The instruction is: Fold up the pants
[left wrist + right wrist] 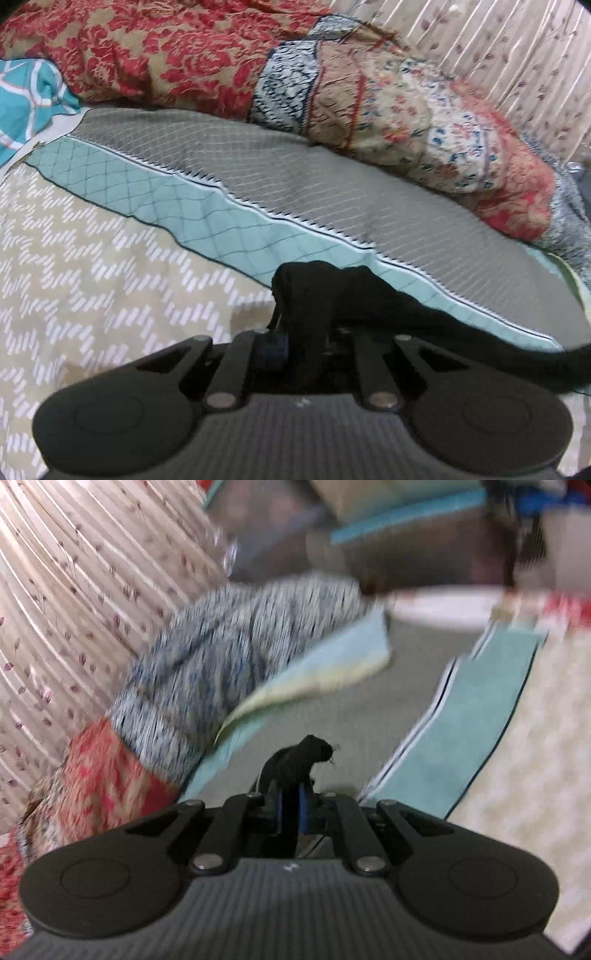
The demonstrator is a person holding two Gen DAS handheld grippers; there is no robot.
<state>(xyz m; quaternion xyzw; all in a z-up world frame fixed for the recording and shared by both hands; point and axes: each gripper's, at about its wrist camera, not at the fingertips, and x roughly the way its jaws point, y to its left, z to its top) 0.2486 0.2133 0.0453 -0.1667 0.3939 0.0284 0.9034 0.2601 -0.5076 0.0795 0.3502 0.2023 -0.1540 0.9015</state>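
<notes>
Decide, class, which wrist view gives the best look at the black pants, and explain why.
The left wrist view: it is sharp, and the black pants bunch in the left claw and trail off to the right. The blurred right wrist view shows only a small tuft pinched in the right claw.

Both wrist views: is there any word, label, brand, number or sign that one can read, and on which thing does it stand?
None can be read in either view.
Left gripper: a tiny pale mark on its ribbed body, too small to read.
Right gripper: the same kind of mark, too small to read.
Black pants, patterned bedspread, quilts and curtain: patterns only, no text.
</notes>
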